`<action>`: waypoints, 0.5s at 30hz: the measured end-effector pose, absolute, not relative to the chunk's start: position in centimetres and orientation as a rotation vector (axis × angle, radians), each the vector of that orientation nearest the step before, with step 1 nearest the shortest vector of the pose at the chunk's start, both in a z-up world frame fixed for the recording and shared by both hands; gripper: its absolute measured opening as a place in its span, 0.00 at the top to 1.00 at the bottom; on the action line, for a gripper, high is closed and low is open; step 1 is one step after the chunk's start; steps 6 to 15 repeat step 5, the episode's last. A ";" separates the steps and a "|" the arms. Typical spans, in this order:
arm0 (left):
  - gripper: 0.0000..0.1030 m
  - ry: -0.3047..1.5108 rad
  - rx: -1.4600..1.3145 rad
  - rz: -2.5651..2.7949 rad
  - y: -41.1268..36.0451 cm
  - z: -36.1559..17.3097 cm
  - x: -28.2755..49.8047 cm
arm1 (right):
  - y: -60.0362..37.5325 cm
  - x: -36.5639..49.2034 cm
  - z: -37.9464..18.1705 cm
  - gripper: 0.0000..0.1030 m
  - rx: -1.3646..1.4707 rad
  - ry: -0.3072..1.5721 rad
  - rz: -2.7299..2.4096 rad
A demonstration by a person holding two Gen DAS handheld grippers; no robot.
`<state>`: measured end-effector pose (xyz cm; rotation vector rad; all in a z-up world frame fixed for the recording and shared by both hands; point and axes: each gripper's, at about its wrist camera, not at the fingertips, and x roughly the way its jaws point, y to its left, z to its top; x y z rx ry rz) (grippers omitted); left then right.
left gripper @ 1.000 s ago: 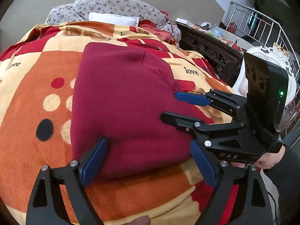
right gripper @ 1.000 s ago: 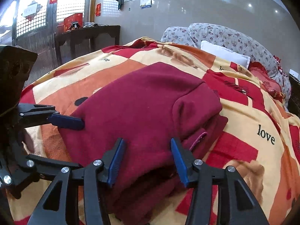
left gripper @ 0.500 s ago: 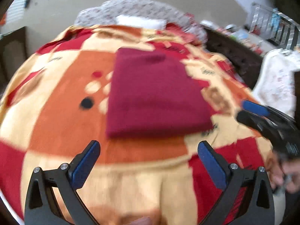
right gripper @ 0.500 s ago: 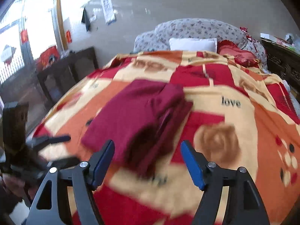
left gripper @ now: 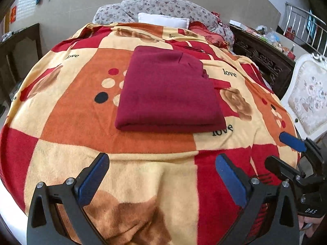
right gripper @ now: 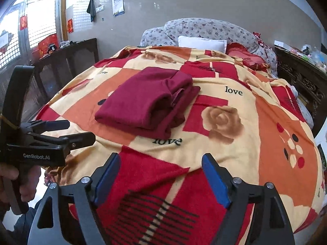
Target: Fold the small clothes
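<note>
Folded maroon garment [left gripper: 169, 91] mid-frame on blanketed bed [left gripper: 81, 122].
Bare blanket all round it. Left gripper [left gripper: 161, 175] and right gripper [right gripper: 161, 175] fingers spread, empty, well short of the near fold.

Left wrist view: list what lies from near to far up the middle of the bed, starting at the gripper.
left gripper → patterned blanket → folded maroon garment → white pillow → floral cushions
</note>
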<state>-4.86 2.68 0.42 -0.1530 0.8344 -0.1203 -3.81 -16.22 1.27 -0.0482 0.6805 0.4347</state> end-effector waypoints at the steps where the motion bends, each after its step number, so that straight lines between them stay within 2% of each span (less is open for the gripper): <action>1: 0.00 0.833 -0.162 -0.124 2.8 0.4 -4.8 | -16.1 -3.7 1.3 0.17 -0.051 0.682 0.426; 15: 0.00 0.821 -0.090 -0.041 2.8 0.5 -4.7 | -15.9 -3.7 1.1 0.17 -0.050 0.687 0.425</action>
